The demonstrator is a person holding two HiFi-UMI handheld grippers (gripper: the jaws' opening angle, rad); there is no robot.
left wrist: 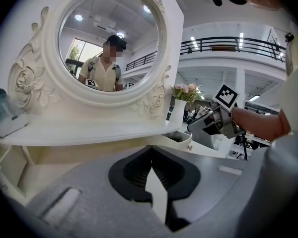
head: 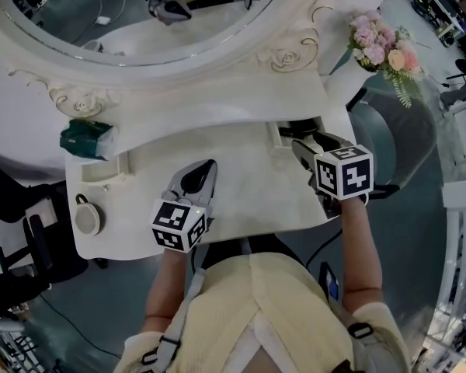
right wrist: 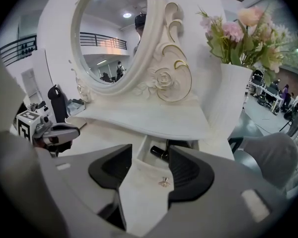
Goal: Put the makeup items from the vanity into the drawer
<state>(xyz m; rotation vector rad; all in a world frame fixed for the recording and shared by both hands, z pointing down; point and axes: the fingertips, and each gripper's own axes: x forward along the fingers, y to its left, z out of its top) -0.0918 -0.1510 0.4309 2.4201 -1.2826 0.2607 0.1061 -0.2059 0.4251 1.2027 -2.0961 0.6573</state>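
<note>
The white vanity (head: 241, 185) has a small drawer (head: 283, 134) standing open at its right end. Dark makeup items (head: 301, 126) lie inside it, and one black tube (right wrist: 160, 154) shows in the right gripper view. My right gripper (head: 311, 143) is open just in front of the drawer; its jaws stand either side of the drawer front and its little gold knob (right wrist: 165, 182) without touching the knob. My left gripper (head: 210, 165) rests shut and empty over the middle of the tabletop (left wrist: 151, 156).
A teal tissue box (head: 85, 139) sits on the left shelf and a round white disc (head: 86, 218) near the front left corner. A vase of flowers (head: 382, 45) stands at the far right. The oval mirror (head: 140, 14) rises behind. A grey chair (head: 396, 142) is to the right.
</note>
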